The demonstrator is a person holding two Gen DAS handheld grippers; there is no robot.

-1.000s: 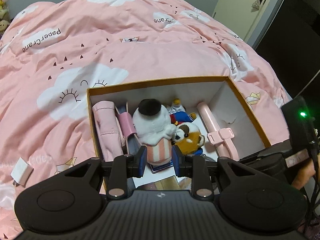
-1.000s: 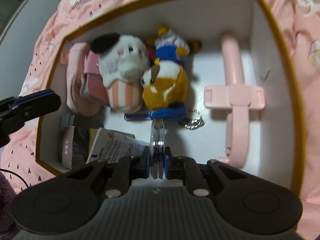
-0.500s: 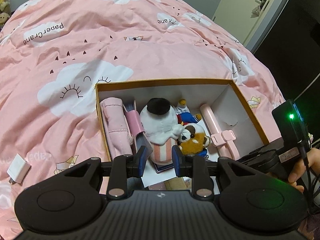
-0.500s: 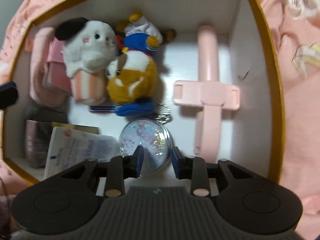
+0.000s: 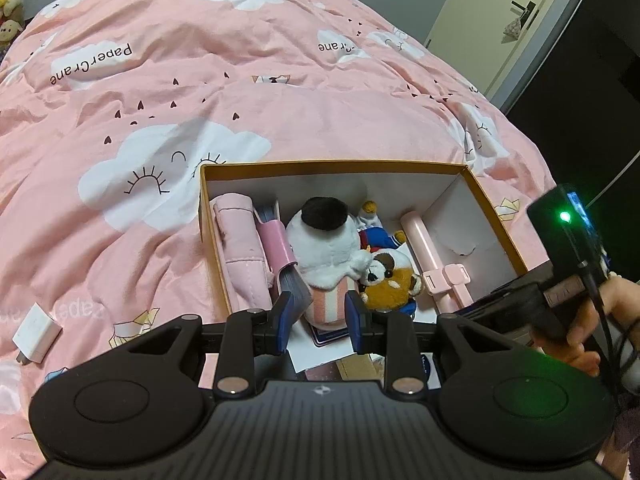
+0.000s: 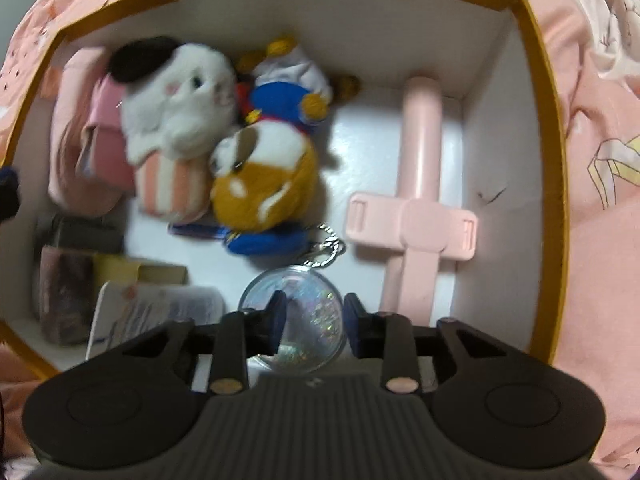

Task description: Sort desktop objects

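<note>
Left-wrist view: the pink duvet (image 5: 280, 112) bears the words "PaperCrane", printed upside down on a white cloud patch (image 5: 92, 65). A second cloud patch (image 5: 340, 46), farther right, shows the ending "ane" of the same wording. Print on the paper (image 6: 152, 312) inside the box (image 6: 556, 160) is too blurred to read.

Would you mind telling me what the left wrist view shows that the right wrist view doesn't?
Only the left wrist view shows the white charger plug on the pink duvet, the door and the hand holding the right tool. Only the right wrist view shows the glitter disc keychain lying flat under the open right tool. Both show the box, white plush, brown plush and pink selfie stick.
</note>
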